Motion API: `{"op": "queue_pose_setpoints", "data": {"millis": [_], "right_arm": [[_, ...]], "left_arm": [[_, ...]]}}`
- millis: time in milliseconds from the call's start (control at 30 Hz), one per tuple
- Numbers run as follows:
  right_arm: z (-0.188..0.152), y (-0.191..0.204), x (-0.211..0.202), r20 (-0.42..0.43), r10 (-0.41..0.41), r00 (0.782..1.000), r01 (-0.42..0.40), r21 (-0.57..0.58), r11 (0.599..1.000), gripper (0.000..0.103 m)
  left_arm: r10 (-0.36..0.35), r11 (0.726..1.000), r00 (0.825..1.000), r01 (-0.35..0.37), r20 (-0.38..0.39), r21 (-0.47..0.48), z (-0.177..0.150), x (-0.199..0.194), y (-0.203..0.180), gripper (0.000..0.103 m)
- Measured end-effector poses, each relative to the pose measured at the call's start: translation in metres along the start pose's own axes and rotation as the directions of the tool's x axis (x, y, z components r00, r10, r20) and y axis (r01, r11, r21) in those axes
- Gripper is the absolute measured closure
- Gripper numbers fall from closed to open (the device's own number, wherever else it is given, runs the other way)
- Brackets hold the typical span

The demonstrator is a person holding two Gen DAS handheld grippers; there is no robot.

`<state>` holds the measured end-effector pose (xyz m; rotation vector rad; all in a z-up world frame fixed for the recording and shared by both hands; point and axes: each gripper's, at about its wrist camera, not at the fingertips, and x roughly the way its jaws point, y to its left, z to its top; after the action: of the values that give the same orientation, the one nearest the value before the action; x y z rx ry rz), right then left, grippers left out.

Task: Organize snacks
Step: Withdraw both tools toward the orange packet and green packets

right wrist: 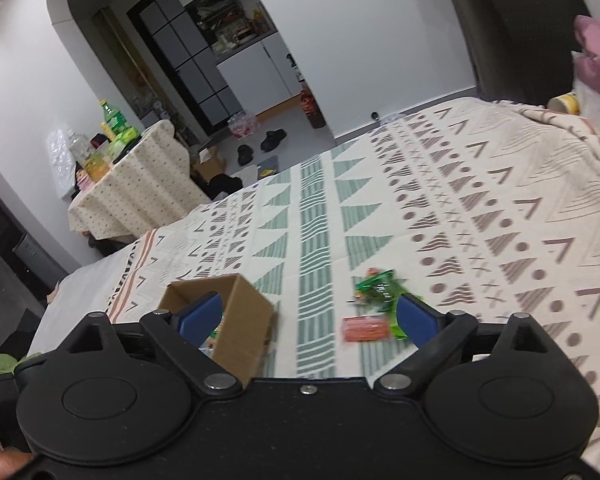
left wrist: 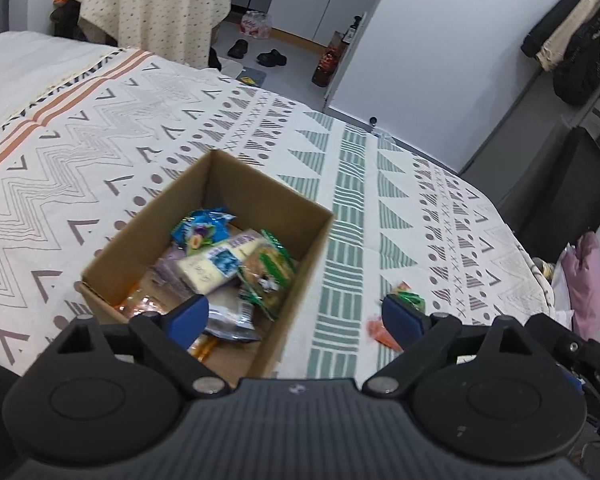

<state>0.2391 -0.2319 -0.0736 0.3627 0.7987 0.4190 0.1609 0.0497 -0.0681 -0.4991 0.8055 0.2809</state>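
Currently between picks: box [left wrist: 112,258] part-filled, left gripper [left wrist: 296,316] and right gripper [right wrist: 308,318] both wide open, empty. Next likely: right closes on green packet [right wrist: 378,286] or orange packet [right wrist: 366,329], still on the bedspread [right wrist: 480,216].

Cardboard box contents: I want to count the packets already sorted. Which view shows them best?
The left wrist view: it looks down into the cardboard box, showing its snack packets. The right wrist view shows mostly its outer walls, the inside largely hidden.
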Motion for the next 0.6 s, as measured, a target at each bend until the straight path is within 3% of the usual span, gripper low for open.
{"op": "queue_pose_setpoints", "data": {"millis": [600], "right_arm": [[0.001,-0.087,-0.032,-0.007,-0.041,0.999,0.041,0.04,0.998,0.0]], "left_arm": [[-0.008,0.996,1.0,0.008,-0.007,0.09,-0.029,0.003,-0.065,0.004]]}}
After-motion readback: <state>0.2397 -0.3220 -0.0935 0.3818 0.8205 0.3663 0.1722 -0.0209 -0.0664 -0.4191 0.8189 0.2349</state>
